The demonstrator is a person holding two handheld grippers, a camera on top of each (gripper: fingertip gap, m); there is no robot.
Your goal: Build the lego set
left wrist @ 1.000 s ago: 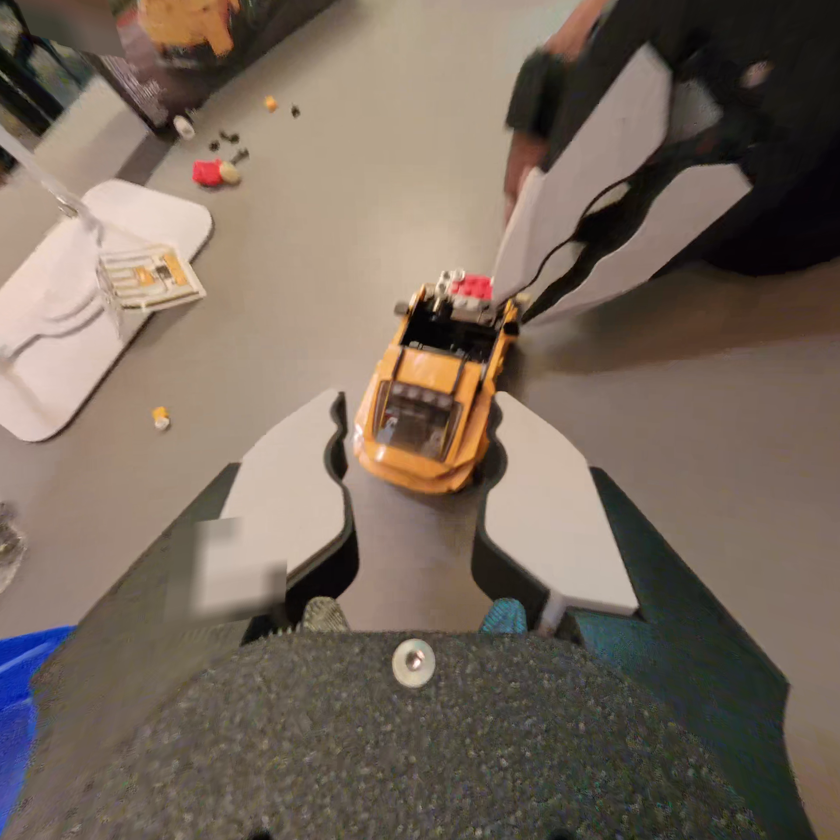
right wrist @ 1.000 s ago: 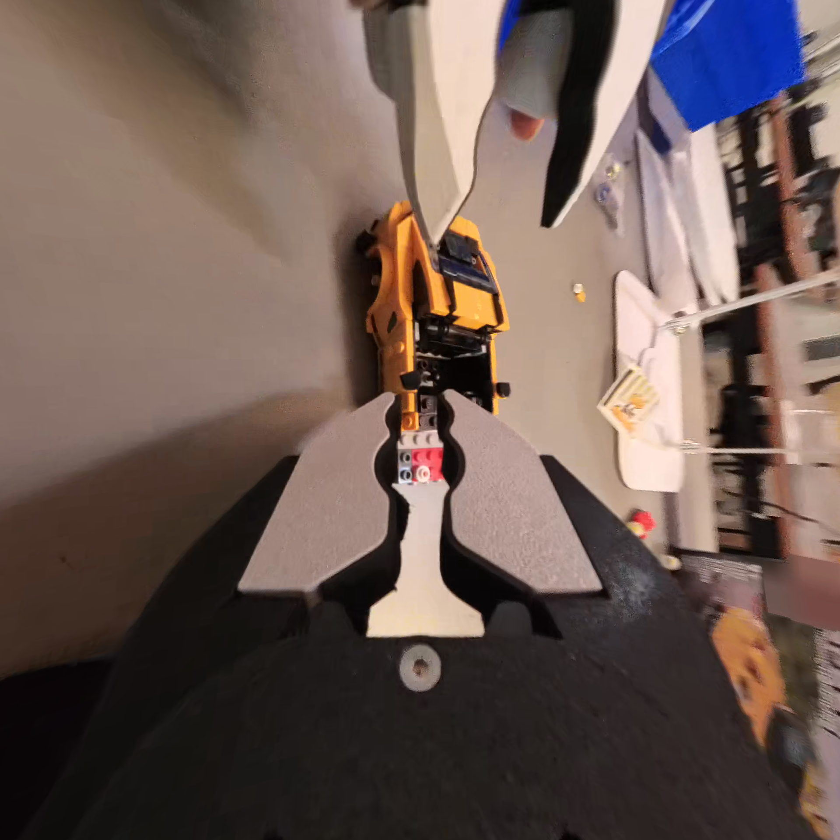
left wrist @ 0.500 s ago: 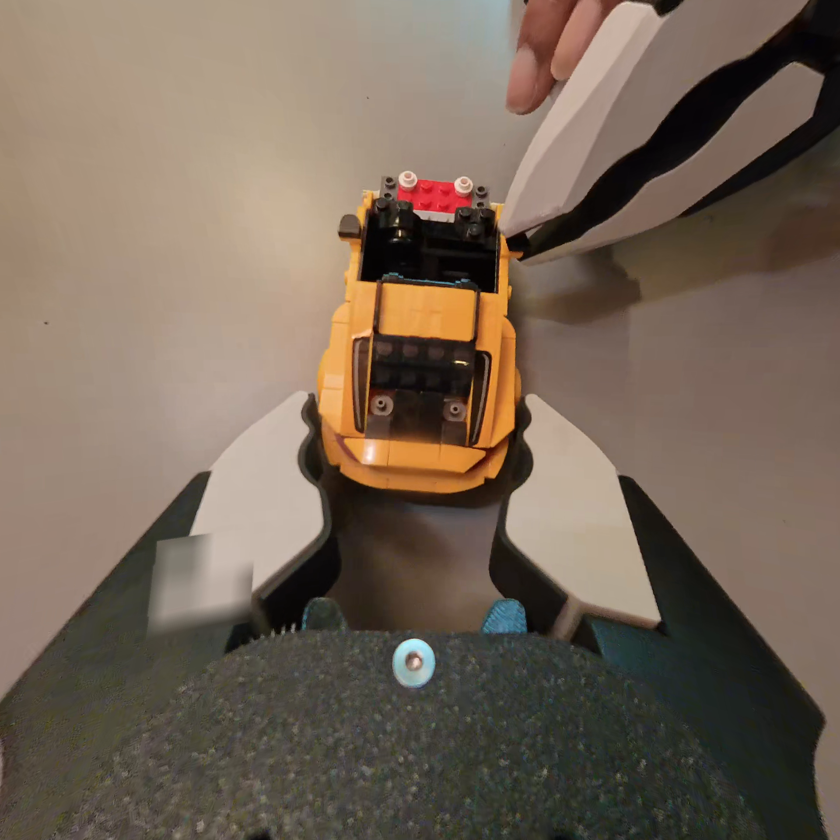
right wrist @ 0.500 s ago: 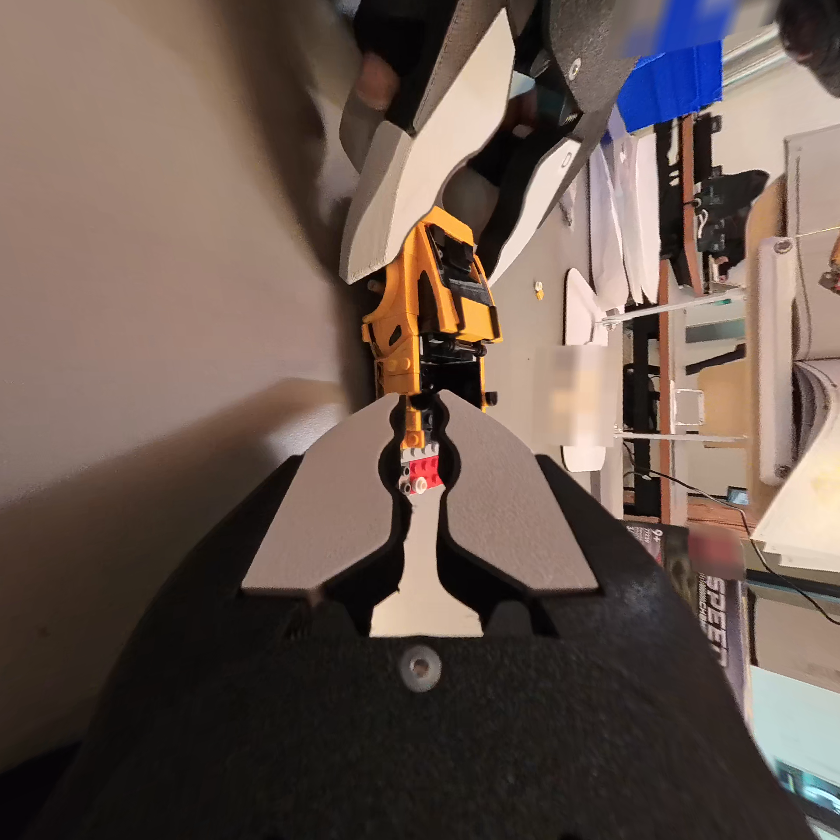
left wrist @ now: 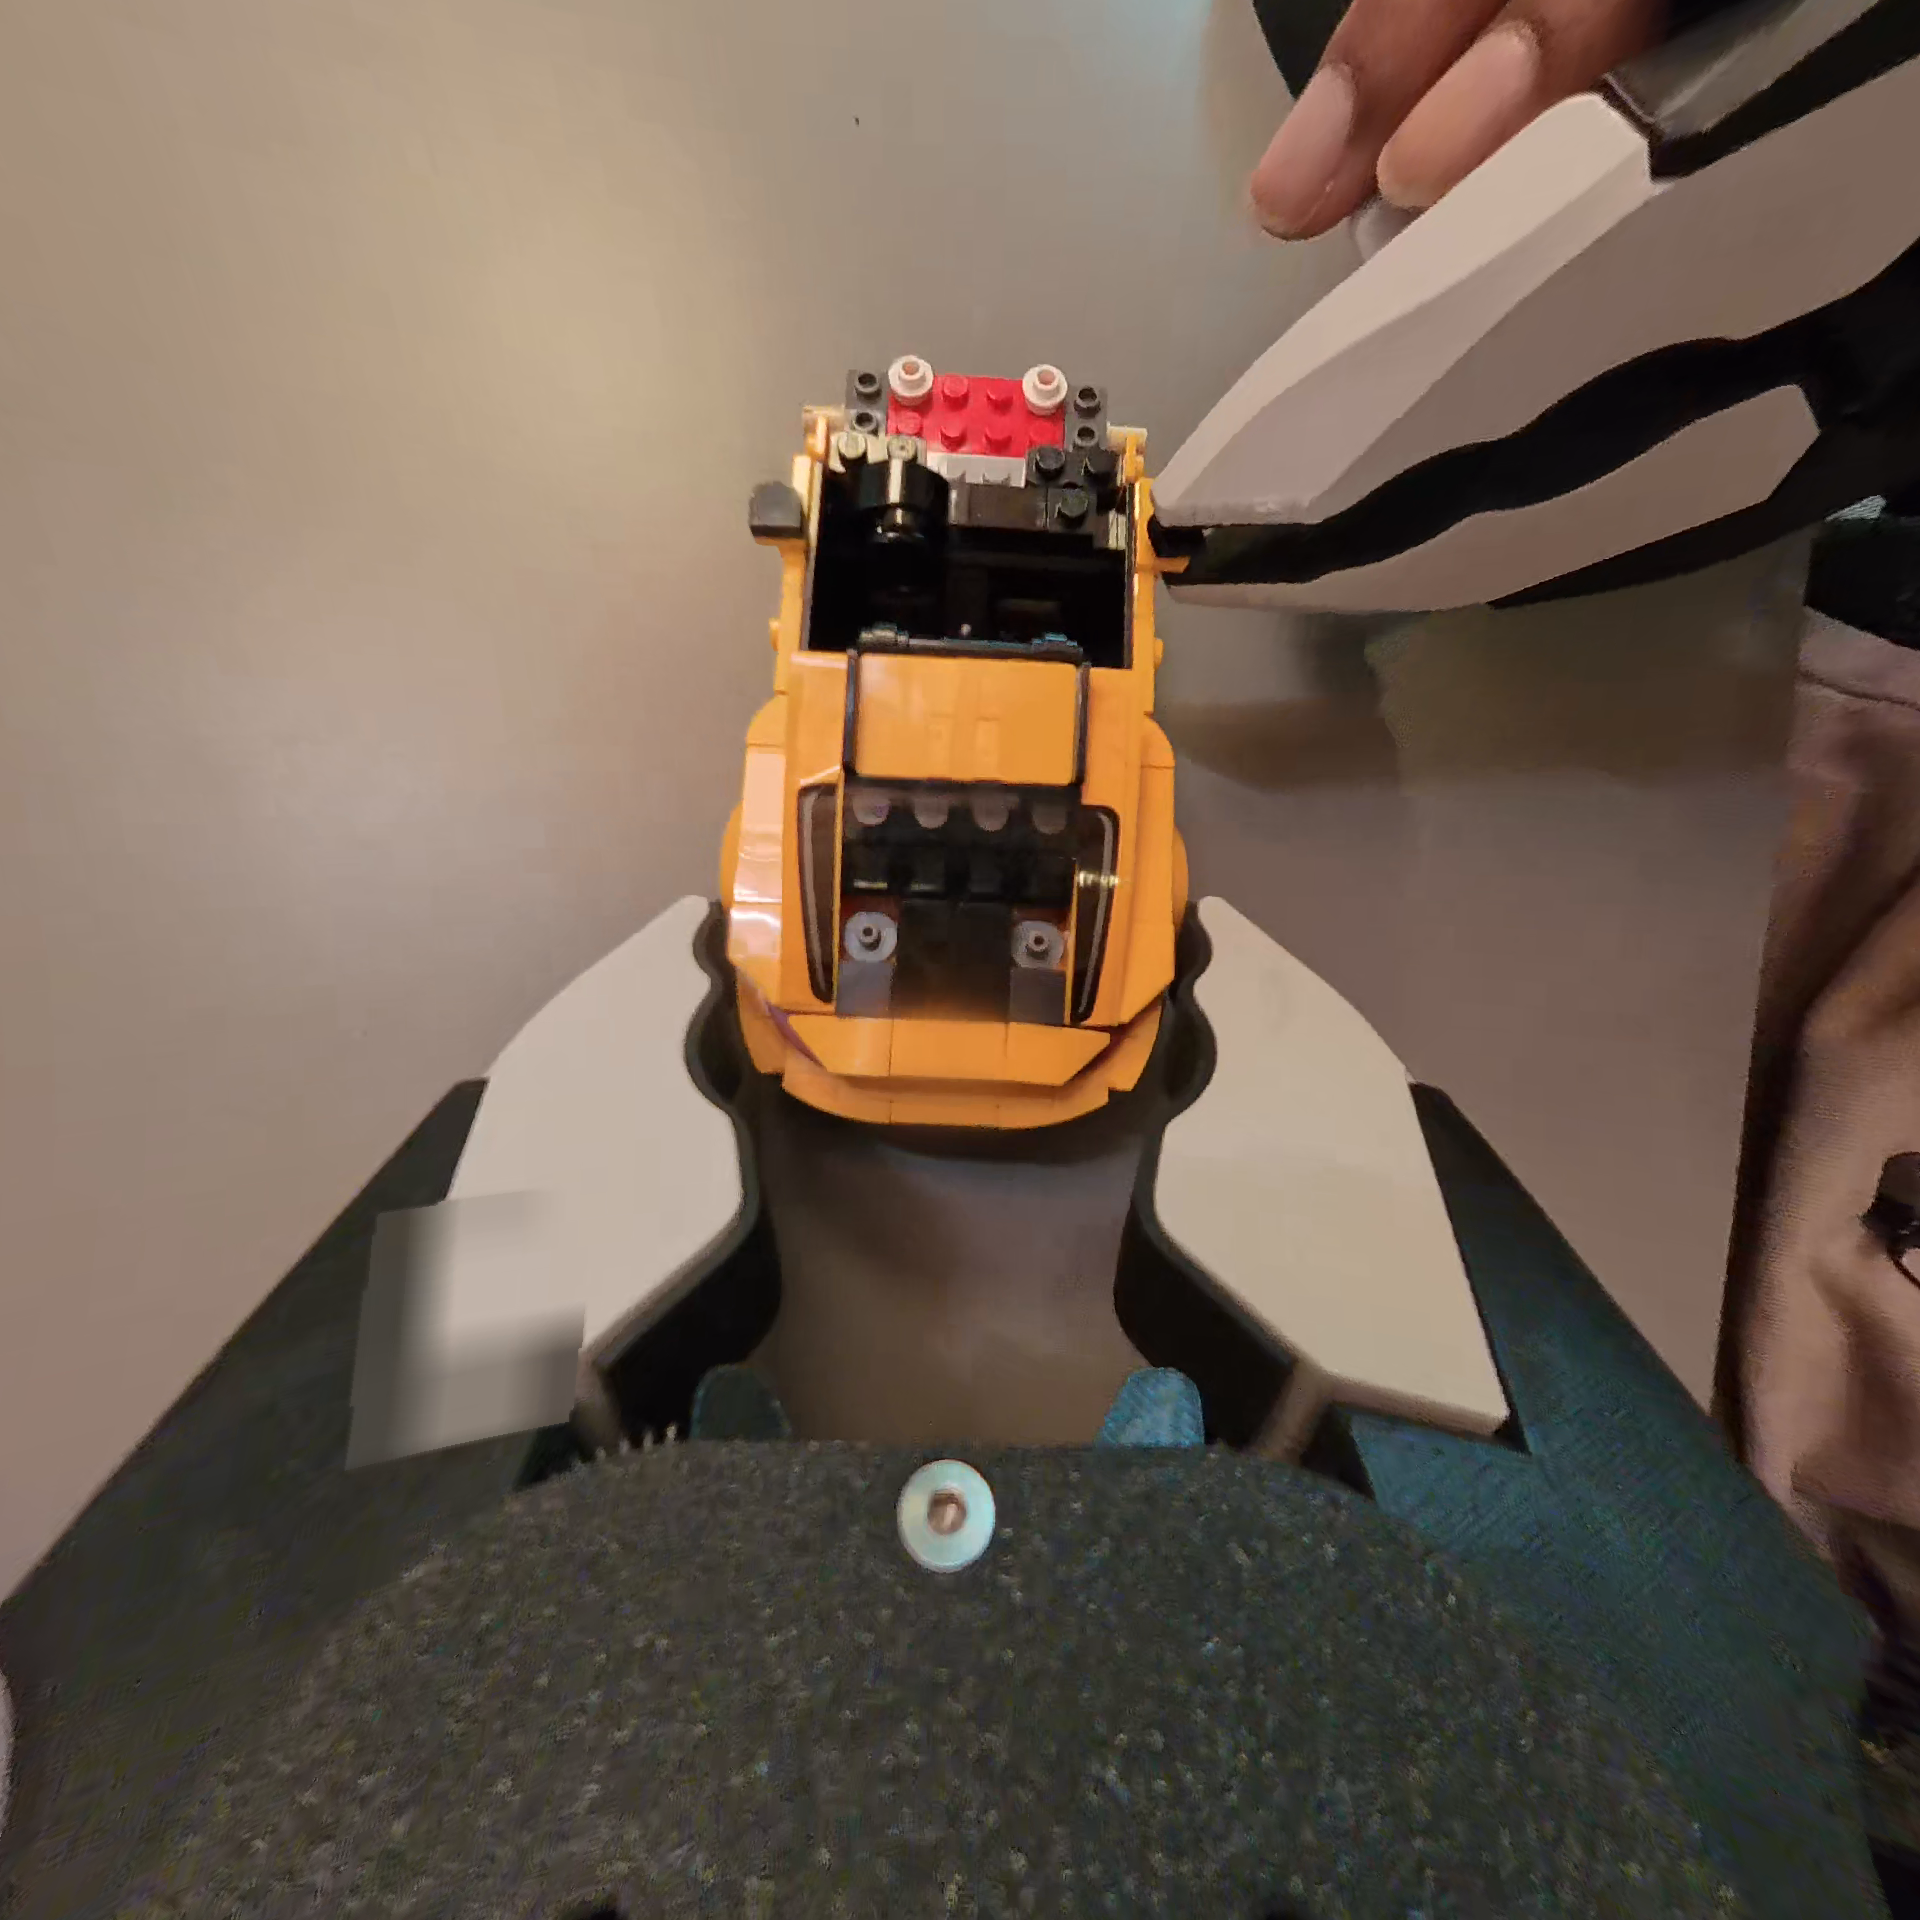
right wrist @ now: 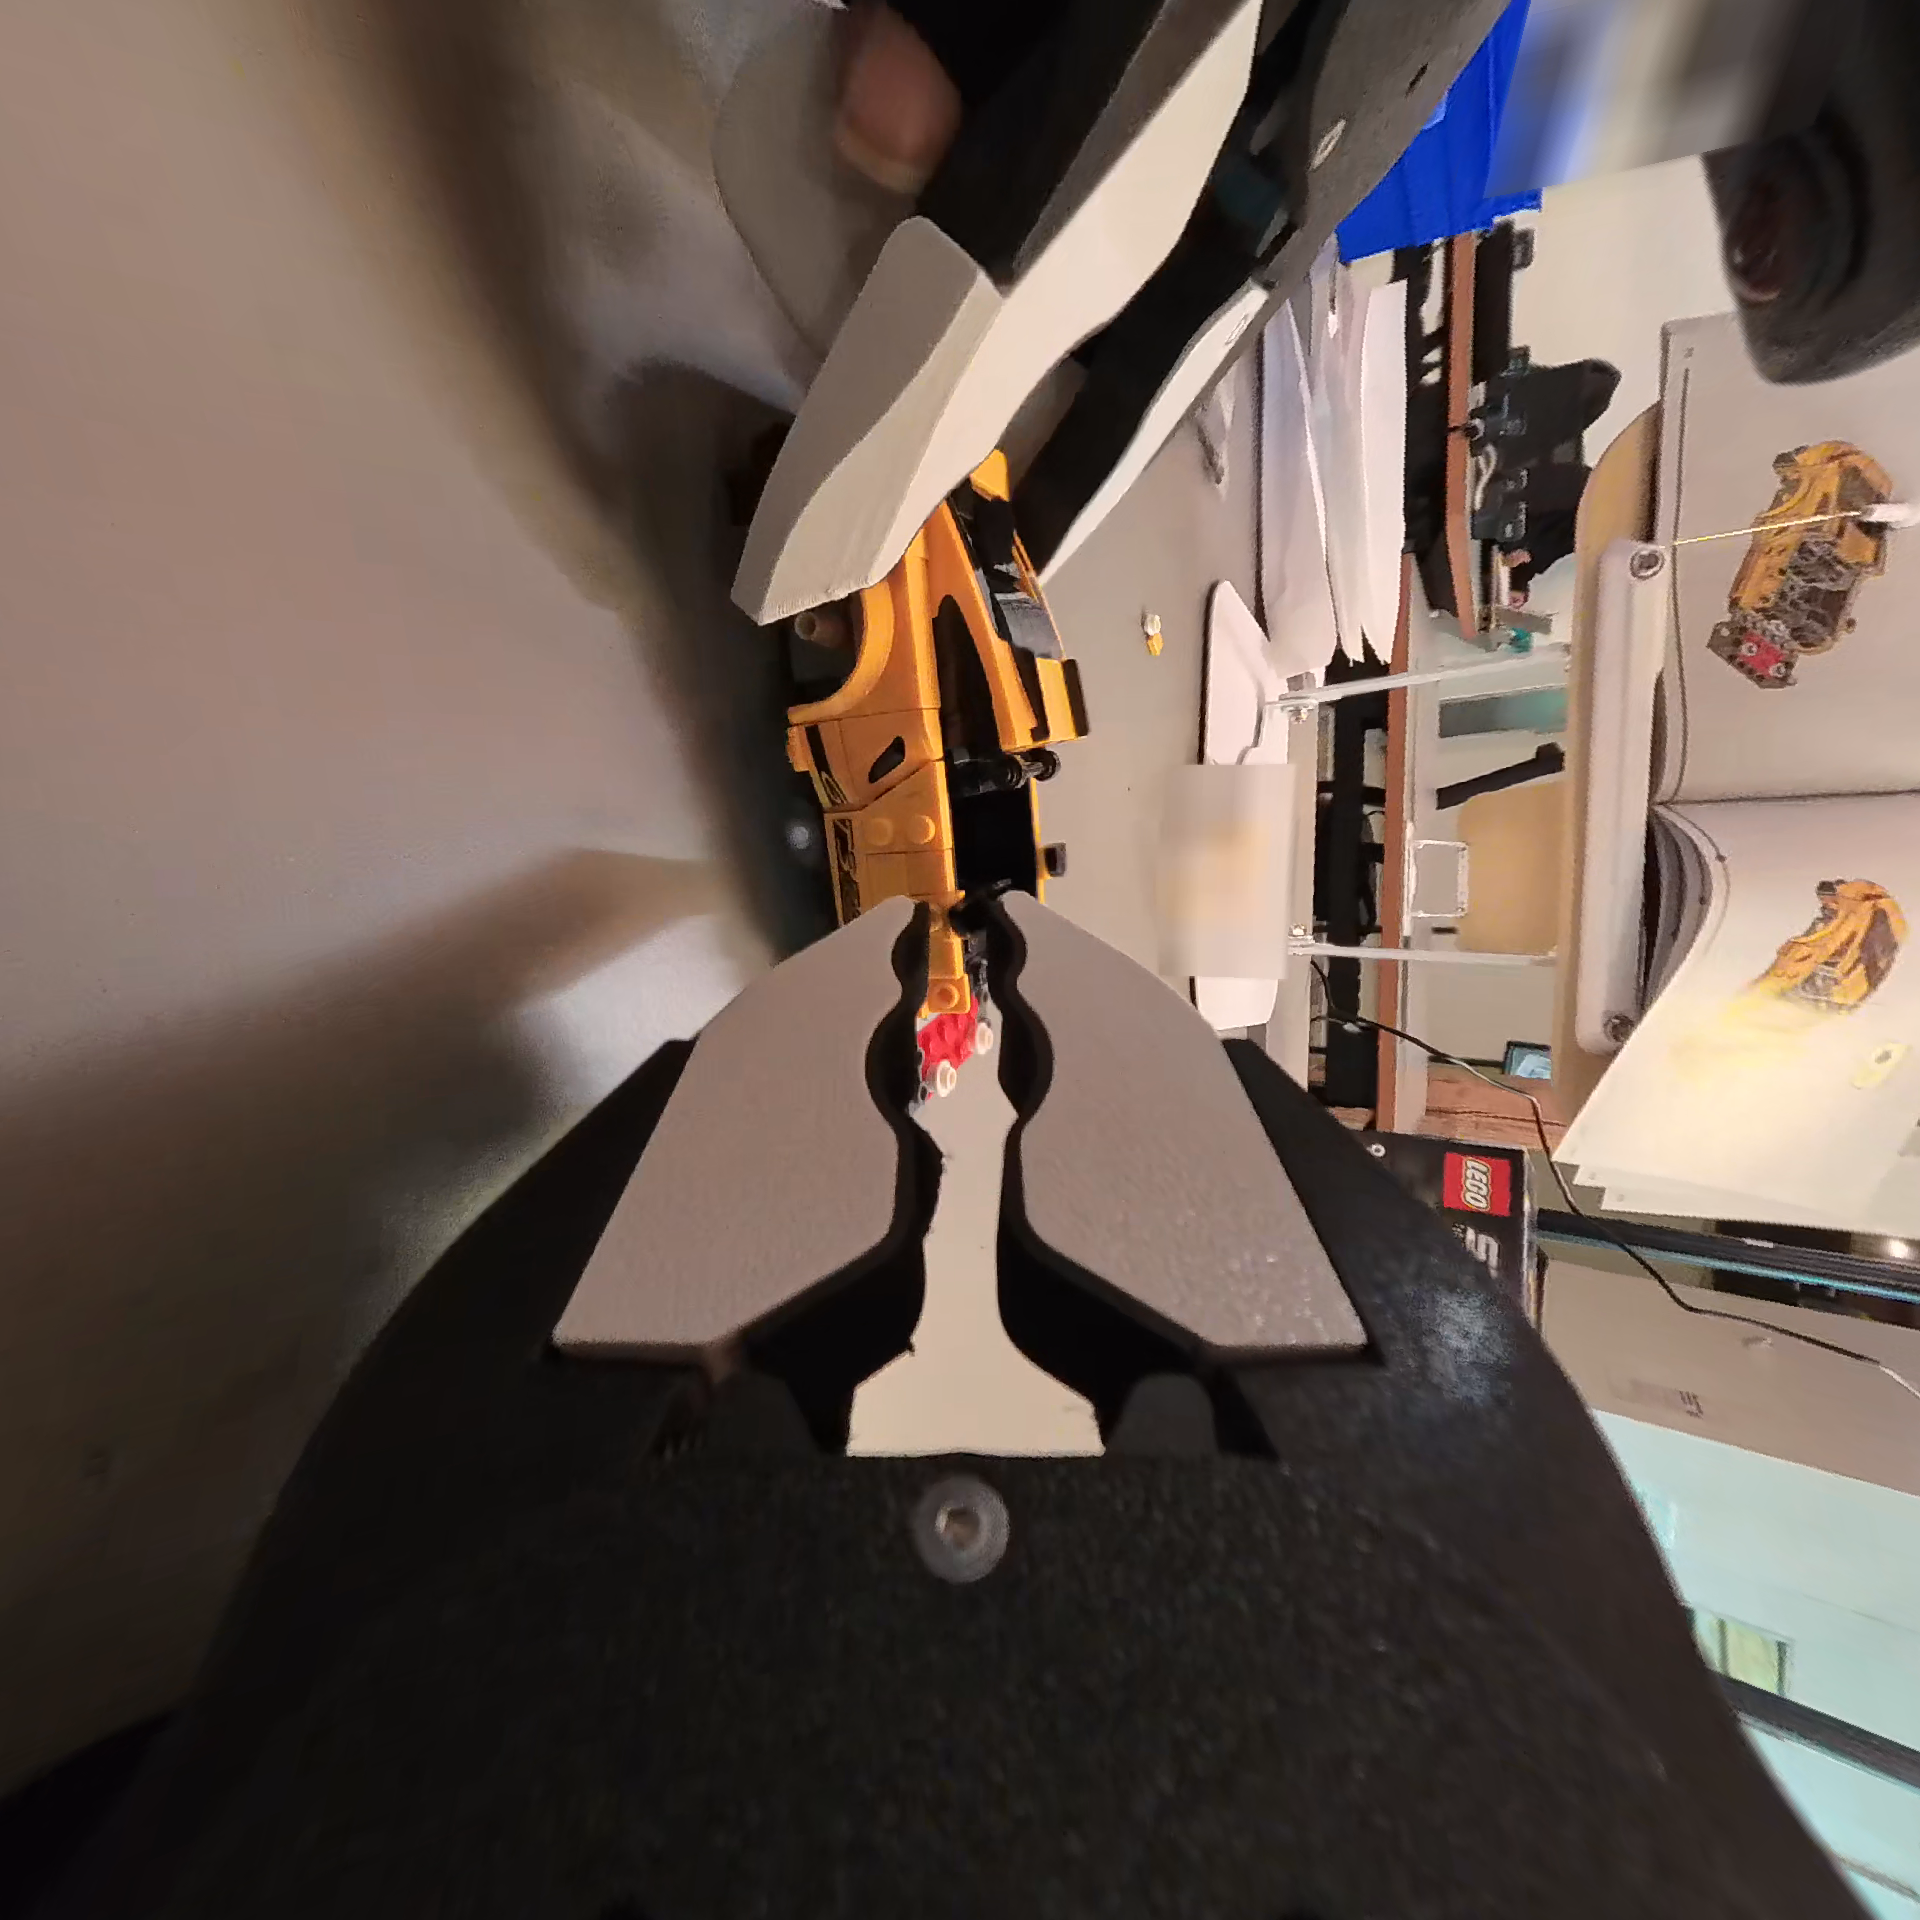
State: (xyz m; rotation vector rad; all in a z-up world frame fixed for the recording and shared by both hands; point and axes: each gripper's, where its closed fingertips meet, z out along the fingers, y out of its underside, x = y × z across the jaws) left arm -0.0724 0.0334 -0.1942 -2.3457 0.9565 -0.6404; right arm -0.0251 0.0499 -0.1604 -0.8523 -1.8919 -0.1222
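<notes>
Since a second ago my left gripper [left wrist: 951, 997] has widened and slid along the one orange brick car [left wrist: 951, 790]; its nose now sits between the spread fingers, contact unclear. My right gripper [right wrist: 961, 935] stays nearly closed, pinching the car's rear side wall. One car, two grippers, one grey table [left wrist: 364, 520].

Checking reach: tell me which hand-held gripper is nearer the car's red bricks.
Right: it pinches the car's side wall beside the red bricks. The left straddles the opposite end.

left gripper [left wrist: 951, 977]: grey wavy-edged fingers, black pads, speckled dark body, silver screw | right gripper [right wrist: 956, 935]: same, black body
</notes>
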